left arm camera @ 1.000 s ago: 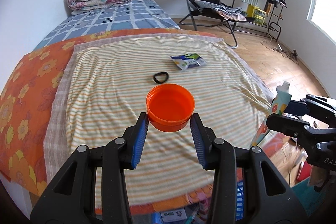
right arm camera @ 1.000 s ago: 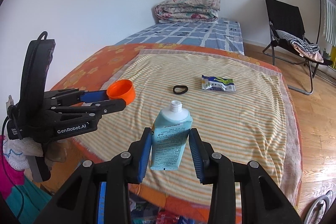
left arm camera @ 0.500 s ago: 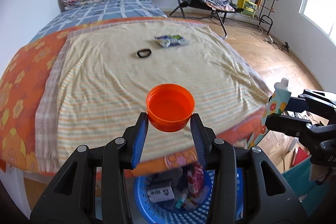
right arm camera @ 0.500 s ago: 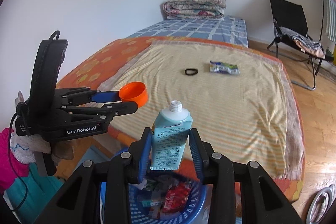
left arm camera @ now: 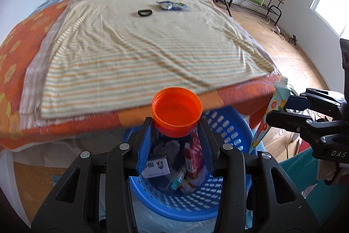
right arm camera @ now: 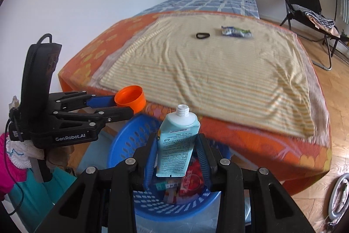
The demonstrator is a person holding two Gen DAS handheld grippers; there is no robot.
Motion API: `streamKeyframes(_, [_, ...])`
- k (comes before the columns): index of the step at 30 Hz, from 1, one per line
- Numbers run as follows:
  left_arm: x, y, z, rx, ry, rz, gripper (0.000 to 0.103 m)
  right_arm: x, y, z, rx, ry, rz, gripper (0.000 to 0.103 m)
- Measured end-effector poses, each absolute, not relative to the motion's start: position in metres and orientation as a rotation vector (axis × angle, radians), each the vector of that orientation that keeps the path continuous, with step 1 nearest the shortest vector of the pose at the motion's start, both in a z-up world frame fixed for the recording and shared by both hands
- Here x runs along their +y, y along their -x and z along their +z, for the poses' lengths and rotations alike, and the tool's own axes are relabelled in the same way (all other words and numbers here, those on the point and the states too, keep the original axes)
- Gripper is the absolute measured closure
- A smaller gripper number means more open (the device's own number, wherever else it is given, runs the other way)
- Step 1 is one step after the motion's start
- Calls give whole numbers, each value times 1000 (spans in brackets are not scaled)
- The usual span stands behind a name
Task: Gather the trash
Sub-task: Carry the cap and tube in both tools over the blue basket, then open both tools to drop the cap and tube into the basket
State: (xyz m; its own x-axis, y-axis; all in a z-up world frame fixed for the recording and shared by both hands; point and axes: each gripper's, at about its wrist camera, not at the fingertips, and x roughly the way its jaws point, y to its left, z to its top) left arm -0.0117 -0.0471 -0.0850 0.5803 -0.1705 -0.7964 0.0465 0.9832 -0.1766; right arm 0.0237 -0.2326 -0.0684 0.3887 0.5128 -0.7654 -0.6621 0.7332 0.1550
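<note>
Left gripper (left arm camera: 177, 127) clamps one orange lid (left arm camera: 176, 111); right gripper (right arm camera: 177, 153) clamps one capless tube (right arm camera: 177, 142). Both hang over one blue basket (left arm camera: 226, 123), just below the fingertips. Risk: the lid sits above the basket's far rim, so a release here could bounce it onto the floor; the tube, pinched low, could tip forward out of the jaws. Well ahead on the striped sheet (left arm camera: 139, 51) lie one black ring (left arm camera: 145, 12) and one wrapper (left arm camera: 172, 5). Basket contents number several, possibly five; view obstructed.
</note>
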Motion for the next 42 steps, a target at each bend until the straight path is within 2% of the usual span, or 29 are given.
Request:
streamKeyframes(27, [-51,23,-118,1031,139,-108,61,-244,-22,-106,1024,175,681,64])
streamKeyframes(29, [-50,22,-118,1031,139,-106,61,-245,-23,-106,1026,174,676,57])
streamKeyframes(31, [-50,22,-118,1032,140,-106,61,-245,-23,-106,1018,173,669,42])
streamKeyframes(35, [-50,21,-120,1038,138,-103,61,-246,-23,-105,1013,171,666,40])
streamKeyframes(39, [-49,19,-121,1040,141,-100,61,-245,-24,-105,1012,174,660,33])
streamKeyframes(41, [-49,19,-121,1039,142,-99,55,-245,-24,-105,1011,174,660,32])
streamKeyframes(42, [-49,19,-121,1036,144,-97,46,-245,-24,-105,1010,174,660,31])
